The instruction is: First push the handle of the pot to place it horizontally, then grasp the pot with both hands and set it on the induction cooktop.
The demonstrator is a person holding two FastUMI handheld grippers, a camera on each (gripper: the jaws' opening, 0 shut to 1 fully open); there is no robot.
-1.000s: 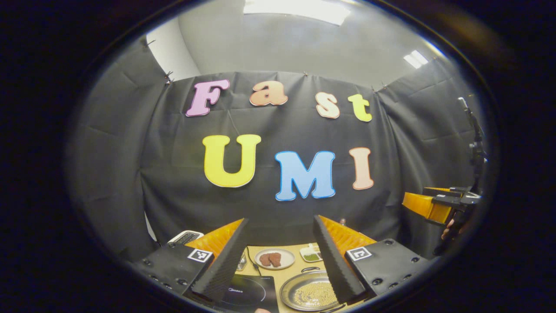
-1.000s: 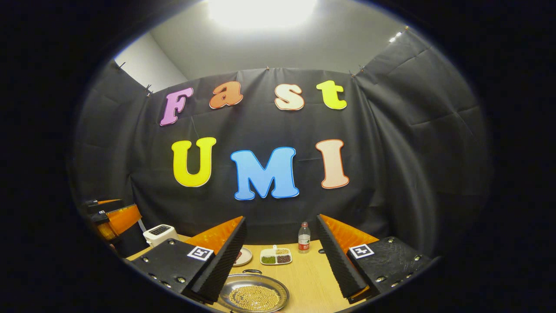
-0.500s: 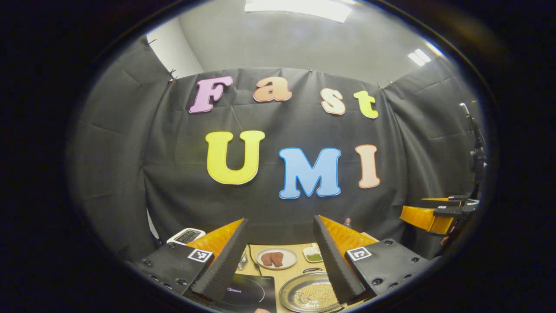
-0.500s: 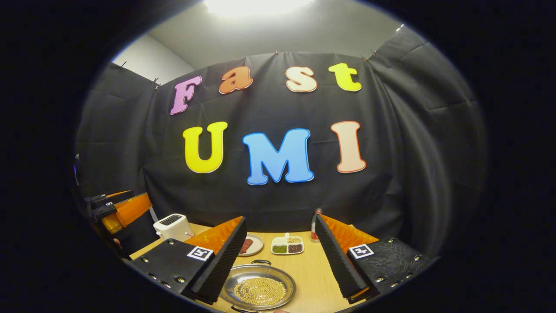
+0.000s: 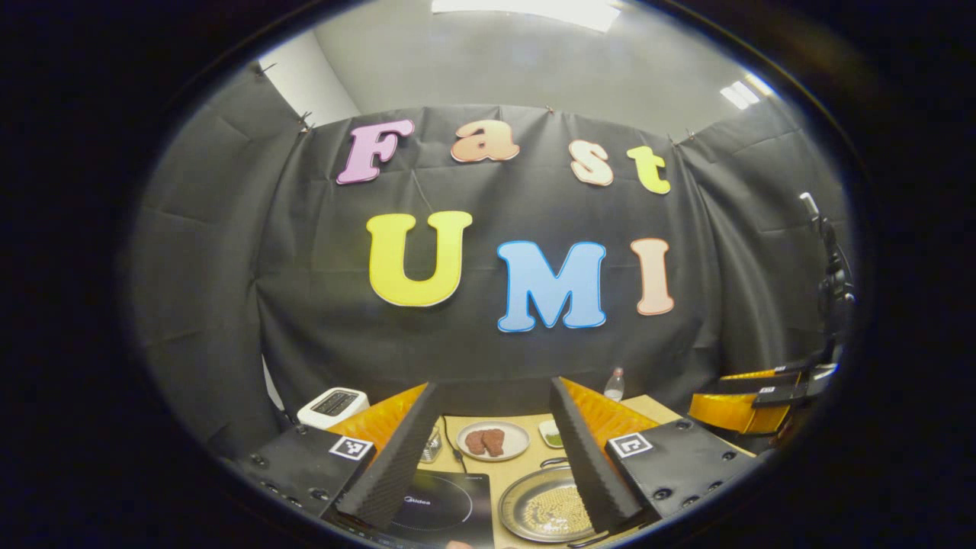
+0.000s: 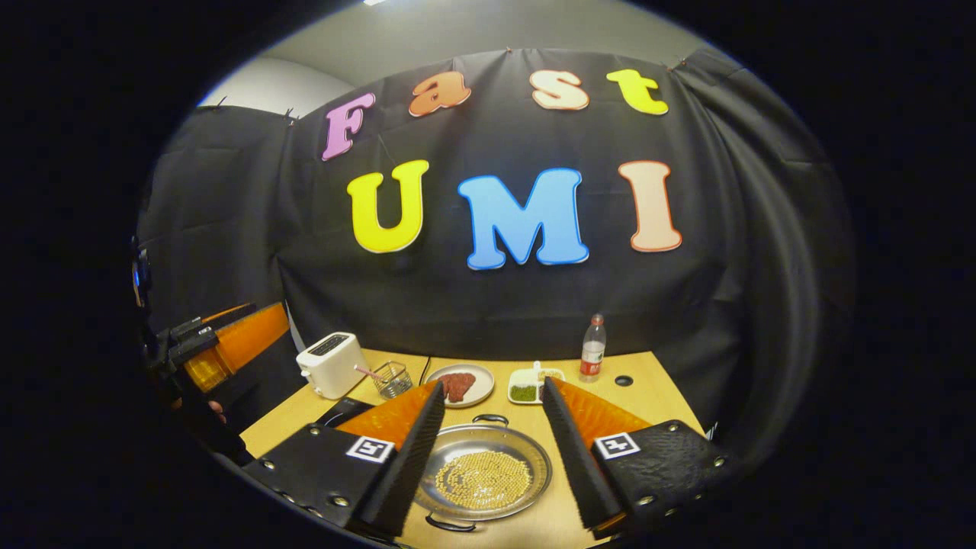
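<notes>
Hovering above the light wooden surface [image 6: 656,385] with fingers spread wide and nothing between them: left hand-held gripper [image 5: 492,442] over the flat black induction cooktop [image 5: 450,503], right hand-held gripper [image 6: 488,438] over the shallow round metal pot [image 6: 488,474] of small yellow beads. Sitting on the wood just beside the cooktop, that pot [image 5: 545,509], a small loop handle at its far and near rim. Standing farther back: white toaster [image 6: 330,364], plate of brown meat [image 6: 459,383], clear plastic bottle [image 6: 592,349].
</notes>
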